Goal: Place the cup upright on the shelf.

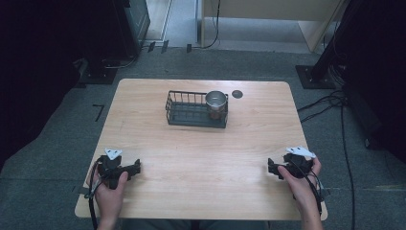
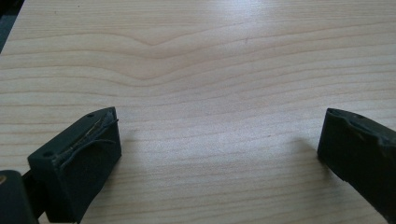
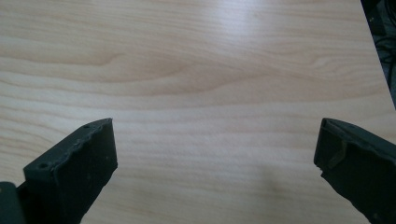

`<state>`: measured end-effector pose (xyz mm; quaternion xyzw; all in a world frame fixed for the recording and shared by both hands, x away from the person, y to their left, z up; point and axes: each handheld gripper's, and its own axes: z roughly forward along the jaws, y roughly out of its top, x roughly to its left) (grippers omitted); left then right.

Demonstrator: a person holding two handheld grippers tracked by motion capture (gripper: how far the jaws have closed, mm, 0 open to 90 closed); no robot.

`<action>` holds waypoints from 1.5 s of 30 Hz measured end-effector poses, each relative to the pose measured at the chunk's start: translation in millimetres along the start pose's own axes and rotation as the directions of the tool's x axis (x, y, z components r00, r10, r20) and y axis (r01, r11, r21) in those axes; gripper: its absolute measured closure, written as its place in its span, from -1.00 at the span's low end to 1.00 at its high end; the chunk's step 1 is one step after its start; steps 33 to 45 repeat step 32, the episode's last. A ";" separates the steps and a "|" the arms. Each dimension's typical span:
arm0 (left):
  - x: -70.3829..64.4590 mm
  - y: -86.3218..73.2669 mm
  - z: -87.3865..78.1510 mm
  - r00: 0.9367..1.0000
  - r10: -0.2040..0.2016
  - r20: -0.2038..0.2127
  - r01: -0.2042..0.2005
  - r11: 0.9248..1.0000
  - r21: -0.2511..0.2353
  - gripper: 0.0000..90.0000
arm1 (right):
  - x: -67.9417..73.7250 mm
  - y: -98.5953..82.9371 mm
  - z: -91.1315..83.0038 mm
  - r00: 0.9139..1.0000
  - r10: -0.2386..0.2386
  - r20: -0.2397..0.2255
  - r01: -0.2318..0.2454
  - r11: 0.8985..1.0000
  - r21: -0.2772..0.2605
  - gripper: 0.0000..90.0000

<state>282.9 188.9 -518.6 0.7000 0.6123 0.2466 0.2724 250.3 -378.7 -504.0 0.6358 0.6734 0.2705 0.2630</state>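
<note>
Two tools: I have my left tool point(image 1: 135, 167) and right tool point(image 1: 272, 168) resting low near my edge of the counter point(image 1: 201, 148), one at each side, pointing toward each other.
Left tool state: released, jaws wide apart in the left gripper view point(image 2: 217, 154), nothing but bare wood between them.
Right tool state: released as well, jaws spread in the right gripper view point(image 3: 215, 158), nothing held.
Cup: a metal cup point(image 1: 216, 101) stands upright in the right end of a black wire basket point(image 1: 184, 112), well ahead of both tools and somewhat nearer my right one.
Basket: it sits ahead of the tools, between them, toward the far edge of the counter; its left part looks empty.
Other item: a small dark round disc point(image 1: 237, 94) lies flat just beyond the basket's right end, apart from it.
Step in hand: as I judge it, I am at the start, with the reach for the cup not yet made.
Doing it well: I would go with the right tool, come down from above with the jaws wide, and set them across the cup's rim so the basket wires do not block them.
Risk: closing off centre could tip the cup against the wires or drag the basket along.
Left tool's part: I would keep it free to steady the basket if it shifts.
</note>
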 end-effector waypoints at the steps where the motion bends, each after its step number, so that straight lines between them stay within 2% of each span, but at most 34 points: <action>1: -0.1 0.0 0.0 1.000 -0.001 0.000 0.001 1.000 0.000 -1.00 | -1.8 -3.0 -0.2 1.000 0.004 0.005 -0.004 1.000 0.004 -1.00; 11: -0.1 0.0 0.0 1.000 -0.001 0.000 0.001 1.000 0.000 -1.00 | -21.0 -27.4 -5.7 0.998 0.014 0.060 -0.016 0.999 0.031 -1.00; 16: -0.1 0.0 0.0 1.000 0.000 0.000 0.000 1.000 0.000 -1.00 | -27.9 -34.7 -8.3 0.998 0.046 0.046 -0.047 0.999 0.021 -1.00; 19: -0.1 0.0 0.0 1.000 -0.001 0.000 0.001 1.000 0.000 -1.00 | -30.8 -39.1 -8.2 0.997 0.071 0.017 -0.071 0.997 0.004 -1.00; 21: -0.1 -0.1 0.0 1.000 -0.001 0.000 0.001 1.000 0.000 -1.00 | -31.2 -41.8 -8.5 0.998 0.067 0.012 -0.067 0.998 -0.016 -1.00; 45: 0.1 -0.1 0.0 1.000 0.001 0.000 -0.001 1.000 -0.001 -1.00 | -31.5 -42.1 -8.8 0.998 0.067 0.010 -0.066 0.998 -0.017 -1.00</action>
